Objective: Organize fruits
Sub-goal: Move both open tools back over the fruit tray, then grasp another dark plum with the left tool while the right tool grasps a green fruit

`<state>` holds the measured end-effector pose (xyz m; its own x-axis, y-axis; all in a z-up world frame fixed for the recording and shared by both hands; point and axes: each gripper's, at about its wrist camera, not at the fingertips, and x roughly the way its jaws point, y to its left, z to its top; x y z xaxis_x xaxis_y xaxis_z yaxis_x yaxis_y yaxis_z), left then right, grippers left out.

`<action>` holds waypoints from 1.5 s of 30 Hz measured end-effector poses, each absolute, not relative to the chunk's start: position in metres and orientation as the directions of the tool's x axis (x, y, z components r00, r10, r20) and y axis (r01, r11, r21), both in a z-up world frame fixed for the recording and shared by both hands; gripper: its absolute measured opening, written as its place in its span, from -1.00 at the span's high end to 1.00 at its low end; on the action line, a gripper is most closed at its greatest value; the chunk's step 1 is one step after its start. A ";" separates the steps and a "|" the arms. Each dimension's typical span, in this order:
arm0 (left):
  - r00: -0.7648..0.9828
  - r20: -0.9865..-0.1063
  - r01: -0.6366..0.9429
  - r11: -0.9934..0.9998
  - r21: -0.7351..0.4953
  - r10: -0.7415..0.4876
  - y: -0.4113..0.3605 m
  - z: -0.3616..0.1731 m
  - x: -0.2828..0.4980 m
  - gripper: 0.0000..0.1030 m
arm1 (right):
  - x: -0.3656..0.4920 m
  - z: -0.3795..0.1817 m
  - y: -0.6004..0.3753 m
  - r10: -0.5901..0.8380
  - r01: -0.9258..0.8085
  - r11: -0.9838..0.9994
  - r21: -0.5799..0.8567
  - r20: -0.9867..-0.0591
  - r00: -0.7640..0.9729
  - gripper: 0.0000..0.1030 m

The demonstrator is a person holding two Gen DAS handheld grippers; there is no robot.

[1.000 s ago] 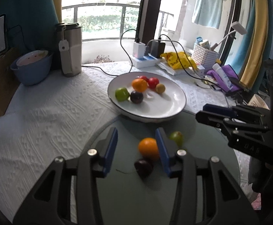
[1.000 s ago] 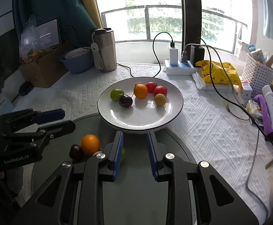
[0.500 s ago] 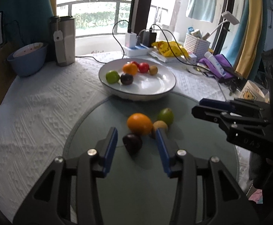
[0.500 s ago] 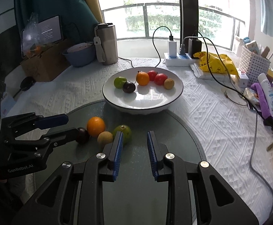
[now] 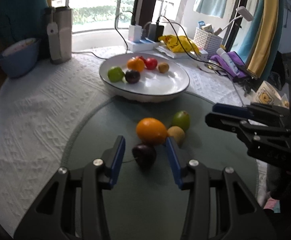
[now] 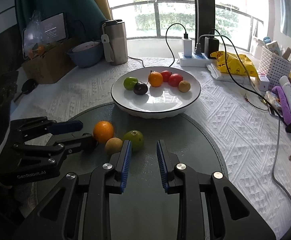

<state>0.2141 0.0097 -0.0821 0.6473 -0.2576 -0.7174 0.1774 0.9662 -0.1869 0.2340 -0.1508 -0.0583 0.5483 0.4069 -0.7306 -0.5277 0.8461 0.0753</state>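
On the round glass mat (image 5: 205,180) lie a dark plum (image 5: 144,155), an orange (image 5: 151,131), a tan round fruit (image 5: 176,134) and a green fruit (image 5: 181,118). My left gripper (image 5: 145,155) is open with the plum between its blue pads, not clamped. A white plate (image 6: 155,108) holds several fruits: green, dark, orange, two red, tan. My right gripper (image 6: 143,154) is open and empty, its left pad just beside the green fruit (image 6: 134,137). In the right wrist view the left gripper (image 6: 79,132) hides the plum.
A steel tumbler (image 6: 115,42), a blue bowl (image 6: 85,54) and a cardboard box (image 6: 45,66) stand at the back left. A power strip with cables (image 6: 193,60), a yellow bag (image 6: 233,62), a white basket (image 6: 273,66) and purple cloth (image 6: 285,100) crowd the right.
Both grippers have drawn back from the plate. The loose fruits now lie farther ahead of the left gripper, with the plum between its pads instead of the orange.
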 end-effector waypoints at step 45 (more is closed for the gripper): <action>0.579 -0.748 0.224 0.946 -0.235 -0.323 0.020 -0.090 0.221 0.42 | 0.270 -0.083 -0.137 0.494 -0.532 0.812 0.240 -0.767 0.409 0.41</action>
<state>0.2210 0.0197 -0.0904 0.5792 -0.3231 -0.7484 0.2239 0.9458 -0.2350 0.2704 -0.1370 -0.0828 0.4092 0.4943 -0.7670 -0.5315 0.8124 0.2399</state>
